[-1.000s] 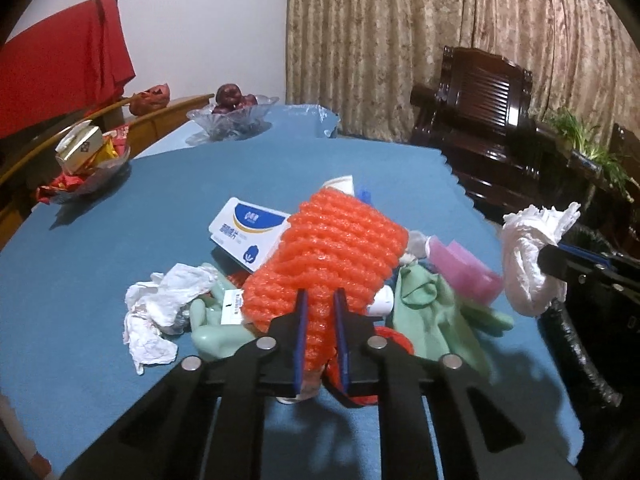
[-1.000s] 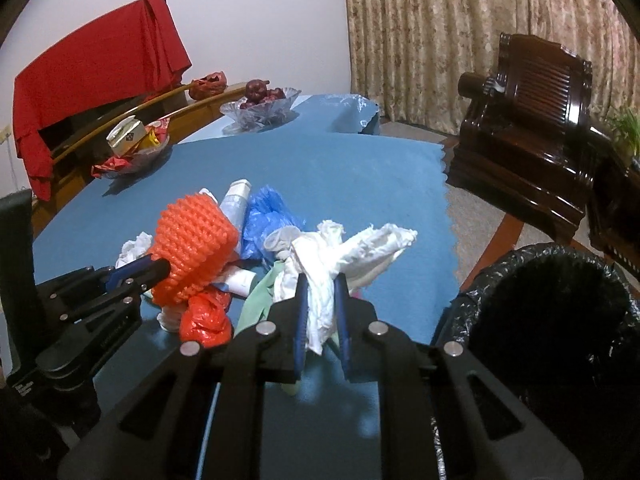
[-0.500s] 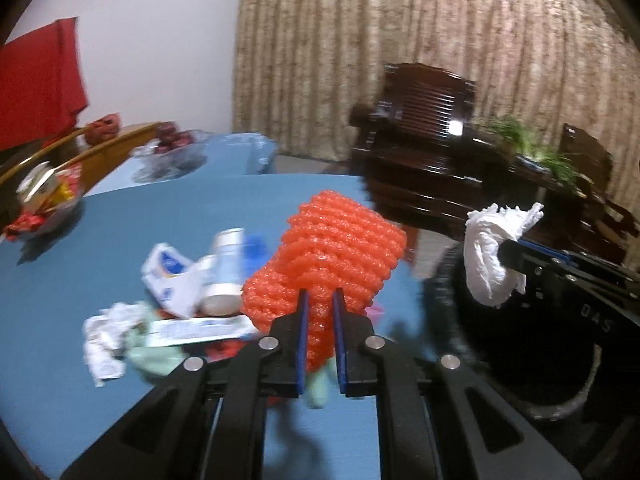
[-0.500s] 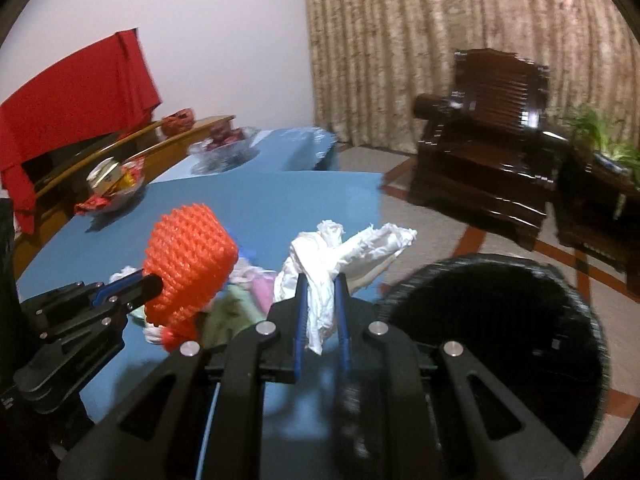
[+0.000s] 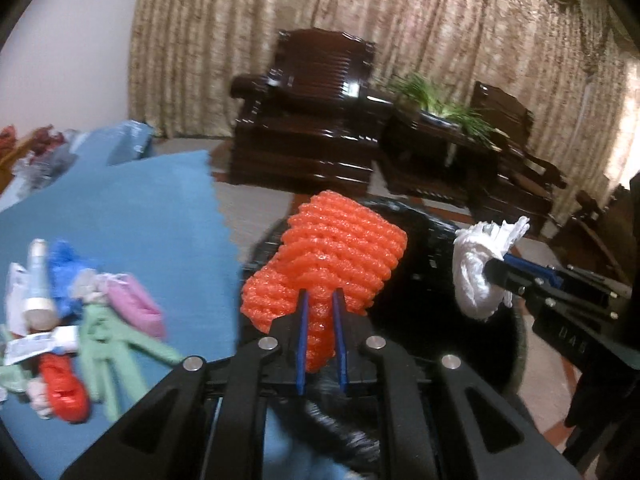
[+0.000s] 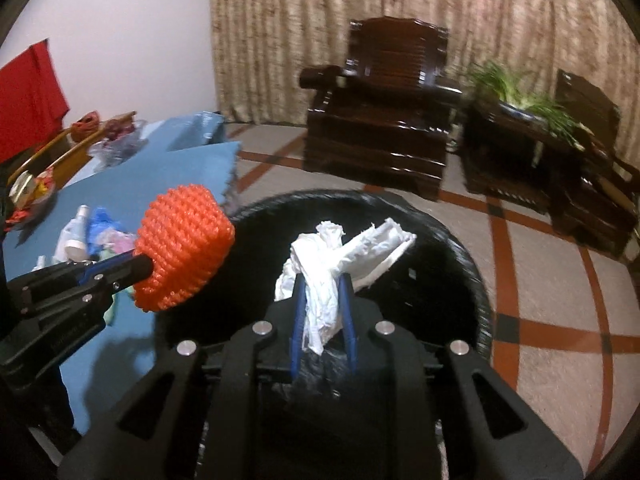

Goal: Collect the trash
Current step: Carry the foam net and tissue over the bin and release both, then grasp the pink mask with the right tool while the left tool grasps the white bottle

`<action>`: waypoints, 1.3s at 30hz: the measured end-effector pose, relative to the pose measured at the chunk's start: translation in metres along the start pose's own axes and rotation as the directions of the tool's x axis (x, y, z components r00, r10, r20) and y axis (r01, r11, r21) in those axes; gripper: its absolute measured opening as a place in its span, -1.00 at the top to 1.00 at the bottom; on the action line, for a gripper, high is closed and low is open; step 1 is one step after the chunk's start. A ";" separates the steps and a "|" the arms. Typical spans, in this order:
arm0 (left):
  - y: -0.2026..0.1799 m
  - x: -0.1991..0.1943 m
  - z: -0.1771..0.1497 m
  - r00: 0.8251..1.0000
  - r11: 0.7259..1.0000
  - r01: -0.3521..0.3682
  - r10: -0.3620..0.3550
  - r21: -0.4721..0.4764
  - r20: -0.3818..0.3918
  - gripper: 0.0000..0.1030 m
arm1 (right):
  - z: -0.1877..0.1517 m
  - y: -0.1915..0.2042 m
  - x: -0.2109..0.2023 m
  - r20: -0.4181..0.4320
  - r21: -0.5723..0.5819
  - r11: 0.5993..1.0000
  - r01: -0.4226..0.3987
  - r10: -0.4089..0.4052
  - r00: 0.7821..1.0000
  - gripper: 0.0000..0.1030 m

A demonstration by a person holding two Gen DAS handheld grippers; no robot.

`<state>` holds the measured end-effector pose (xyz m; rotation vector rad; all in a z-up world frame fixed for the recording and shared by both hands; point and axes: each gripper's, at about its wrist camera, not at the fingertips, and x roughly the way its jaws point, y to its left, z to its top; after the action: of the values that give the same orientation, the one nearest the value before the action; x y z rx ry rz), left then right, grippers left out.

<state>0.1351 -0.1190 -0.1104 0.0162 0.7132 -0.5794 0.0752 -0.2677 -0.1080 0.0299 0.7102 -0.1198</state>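
Note:
My left gripper (image 5: pixel 320 296) grips an orange foam net (image 5: pixel 332 252) between its blue pads, and its jaws are opening. My right gripper (image 6: pixel 322 280) has a crumpled white tissue (image 6: pixel 324 268) between its pads, its jaws opening too. Both hang over the mouth of a black-lined trash bin (image 6: pixel 360 194) beside the blue-covered table (image 5: pixel 120 208). In the right wrist view the left gripper (image 6: pixel 140 266) and the net (image 6: pixel 184 248) show at the left. In the left wrist view the tissue (image 5: pixel 476 280) shows at the right.
A pile of trash lies on the table's near edge: a green glove (image 5: pixel 108 344), a pink wrapper (image 5: pixel 136 304), a red bag (image 5: pixel 64 392), a blue bag (image 5: pixel 64 272). A dark wooden armchair (image 6: pixel 380 120) and a plant (image 6: pixel 520 92) stand beyond the bin.
Both grippers have swung right, from above the table's trash pile to above the bin, carrying the net and the tissue. The gaps between both pairs of pads look a little wider.

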 end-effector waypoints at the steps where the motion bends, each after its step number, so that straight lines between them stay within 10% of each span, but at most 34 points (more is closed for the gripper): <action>1: -0.002 0.005 0.002 1.000 1.000 0.018 -0.018 -0.002 -0.011 0.59 | -0.002 -0.005 0.001 0.000 0.004 1.000 -0.001 0.001 1.000 0.52; 8: 0.002 0.006 0.003 1.000 0.999 0.022 -0.022 -0.024 -0.010 -0.08 | -0.009 -0.020 -0.005 0.024 0.033 0.998 0.046 -0.047 0.999 -0.35; 14: 0.036 -0.024 -0.004 0.992 0.992 -0.114 0.117 -0.059 0.038 -0.62 | -0.035 -0.035 0.003 0.100 0.044 0.999 -0.013 0.008 0.995 -0.86; 19: 0.082 -0.060 -0.016 0.964 0.961 -0.252 0.260 -0.113 0.063 -0.73 | -0.028 -0.012 0.009 0.115 -0.006 0.992 -0.128 0.128 0.985 -0.88; 29: 0.164 -0.122 -0.051 0.851 0.846 -0.501 0.520 -0.183 0.074 -0.71 | -0.019 0.083 0.005 0.066 -0.192 0.927 -0.321 0.339 0.939 -0.88; 39: 0.212 -0.121 -0.086 0.812 0.788 -0.568 0.584 -0.238 -0.003 -0.61 | -0.008 0.171 0.030 0.010 -0.286 0.890 -0.356 0.374 0.927 -0.70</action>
<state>0.1165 0.1380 -0.1388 -0.0004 0.6583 0.0980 0.1131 -0.1002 -0.1357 -0.1106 0.6400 0.3422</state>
